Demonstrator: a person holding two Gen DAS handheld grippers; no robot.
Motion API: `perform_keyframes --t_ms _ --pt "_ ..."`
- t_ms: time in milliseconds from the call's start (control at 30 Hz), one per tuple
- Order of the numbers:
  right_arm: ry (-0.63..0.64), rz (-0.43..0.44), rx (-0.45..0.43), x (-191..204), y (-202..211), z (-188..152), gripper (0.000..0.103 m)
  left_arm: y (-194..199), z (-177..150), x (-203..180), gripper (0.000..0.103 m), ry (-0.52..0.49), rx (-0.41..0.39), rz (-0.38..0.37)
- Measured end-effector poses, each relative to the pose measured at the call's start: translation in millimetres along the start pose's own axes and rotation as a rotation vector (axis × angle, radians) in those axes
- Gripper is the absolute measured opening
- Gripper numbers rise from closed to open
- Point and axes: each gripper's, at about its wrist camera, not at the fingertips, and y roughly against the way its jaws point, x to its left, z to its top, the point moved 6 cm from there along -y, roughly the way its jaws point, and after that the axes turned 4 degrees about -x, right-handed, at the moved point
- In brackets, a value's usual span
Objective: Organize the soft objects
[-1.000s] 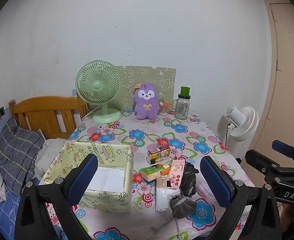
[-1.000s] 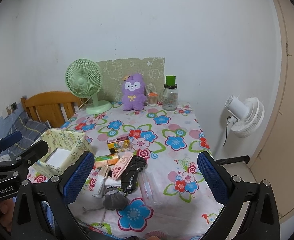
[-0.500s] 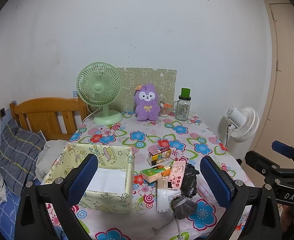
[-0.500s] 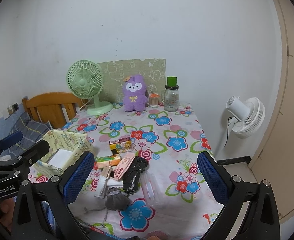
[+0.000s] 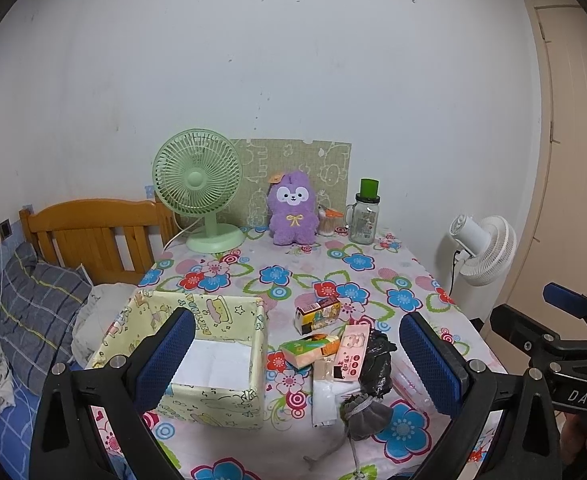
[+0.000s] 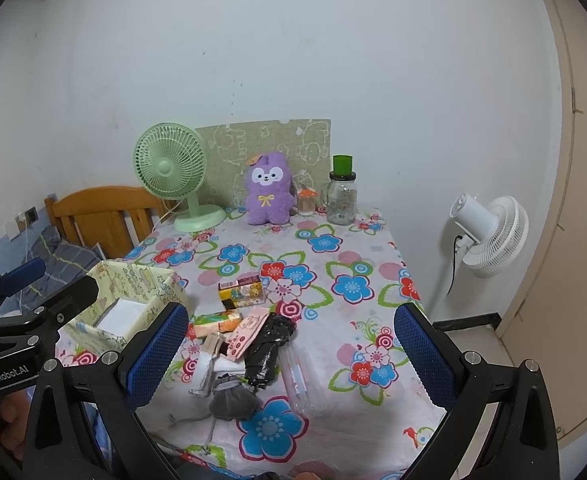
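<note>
Floral cloth covered the table (image 5: 357, 264) in the left wrist view, with a wide bare stretch between the back row and the clutter near the front edge. Along the wall stood a green fan (image 5: 197, 184), a purple plush toy (image 5: 293, 210) and a glass jar (image 5: 363, 220). A yellow fabric box (image 5: 213, 396) sat open at the table's front left corner, its left wall near the edge above the bed (image 5: 33, 320). Just right of it lay the pile: a tissue pack (image 5: 309, 350), a pink packet (image 5: 351, 358), a black bag (image 5: 377, 364) and a grey pouch (image 5: 363, 414), touching or overlapping. The left gripper (image 5: 293, 364) hung above the front edge, its blue pads spread wide and holding nothing, one over the box, the other right of the pile.

From the right wrist view, the table's right edge dropped to the floor beside a white floor fan (image 6: 489, 236), and the right half of the cloth (image 6: 353, 288) lay mostly bare. The pile sat left of centre, the grey pouch (image 6: 233, 400) nearest the front edge, the black bag (image 6: 267, 346) behind it, the fabric box (image 6: 141, 300) further left. The right gripper (image 6: 289, 360) hovered with its pads wide apart, touching nothing.
</note>
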Motion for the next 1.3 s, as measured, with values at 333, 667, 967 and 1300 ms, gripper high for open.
perform_keyframes --t_ms 333,667,967,1300 --pt "0.0 0.0 0.0 0.1 0.9 -0.1 0.103 0.2 2.4 -4.8 0.103 -0.008 0.0 -0.006" --pt "0.006 0.0 0.01 -1.7 -0.4 -4.7 0.103 -6.2 -5.1 -12.2 0.103 -0.01 0.021 -0.018" --pt "-0.013 0.018 0.048 -8.9 -14.1 -16.1 0.103 -19.0 -16.0 -22.1 0.103 -0.022 0.059 -0.028" --pt "-0.03 0.025 0.1 -19.9 -33.0 -31.7 0.103 -36.3 -30.1 -28.5 0.103 -0.014 0.107 -0.032"
